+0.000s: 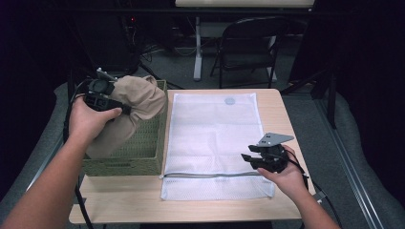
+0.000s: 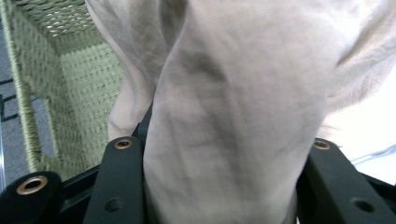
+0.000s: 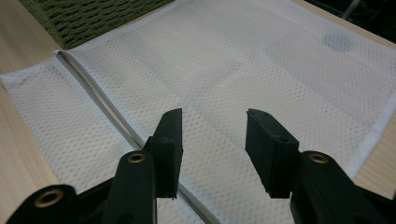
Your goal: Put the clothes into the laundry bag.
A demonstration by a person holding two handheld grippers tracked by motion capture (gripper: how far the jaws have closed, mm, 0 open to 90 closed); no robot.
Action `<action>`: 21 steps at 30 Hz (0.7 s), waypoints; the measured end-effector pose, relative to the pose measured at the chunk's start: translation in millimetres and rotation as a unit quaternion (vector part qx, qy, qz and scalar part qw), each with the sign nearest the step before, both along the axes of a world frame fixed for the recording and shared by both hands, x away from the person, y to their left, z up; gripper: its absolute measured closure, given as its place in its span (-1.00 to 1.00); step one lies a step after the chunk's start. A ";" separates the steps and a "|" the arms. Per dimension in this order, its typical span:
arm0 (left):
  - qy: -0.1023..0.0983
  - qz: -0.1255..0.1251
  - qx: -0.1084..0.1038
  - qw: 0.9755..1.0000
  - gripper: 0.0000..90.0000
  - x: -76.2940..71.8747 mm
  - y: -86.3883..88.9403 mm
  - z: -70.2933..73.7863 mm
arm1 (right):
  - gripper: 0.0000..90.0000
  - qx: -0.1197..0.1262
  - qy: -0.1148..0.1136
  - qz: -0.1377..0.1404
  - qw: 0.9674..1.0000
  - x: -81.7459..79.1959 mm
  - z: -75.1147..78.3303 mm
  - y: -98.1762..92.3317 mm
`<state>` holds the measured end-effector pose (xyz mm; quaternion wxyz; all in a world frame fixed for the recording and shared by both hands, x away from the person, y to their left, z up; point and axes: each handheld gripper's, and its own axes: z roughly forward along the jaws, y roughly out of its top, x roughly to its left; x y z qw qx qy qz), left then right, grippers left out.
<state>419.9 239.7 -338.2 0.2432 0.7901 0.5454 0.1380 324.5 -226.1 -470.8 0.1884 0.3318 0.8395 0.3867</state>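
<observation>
A beige cloth garment (image 1: pixel 138 102) hangs bunched over the green woven basket (image 1: pixel 125 166) at the table's left. My left gripper (image 1: pixel 125 109) is shut on it. In the left gripper view the cloth (image 2: pixel 233 107) is pinched between both black jaws, with the basket wall (image 2: pixel 79 79) behind it. A white mesh laundry bag (image 1: pixel 215 129) lies flat in the middle of the table, its zipper (image 1: pixel 215 174) near the front edge. My right gripper (image 1: pixel 246 158) hovers over the bag's front right part. In the right gripper view it (image 3: pixel 212 121) is open with nothing between its jaws, above the mesh (image 3: pixel 261 60) and zipper (image 3: pixel 93 88).
The wooden table (image 1: pixel 119 202) shows bare wood in front of the basket and bag. A black folding chair (image 1: pixel 248 47) stands beyond the far edge. A corner of the basket (image 3: pixel 84 18) sits at the right gripper view's top left.
</observation>
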 end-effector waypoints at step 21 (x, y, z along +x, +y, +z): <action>0.001 -0.060 -0.006 0.998 0.18 -20.7 -30.2 -13.9 | 0.33 0.018 0.015 0.059 0.998 16.4 -21.7 56.0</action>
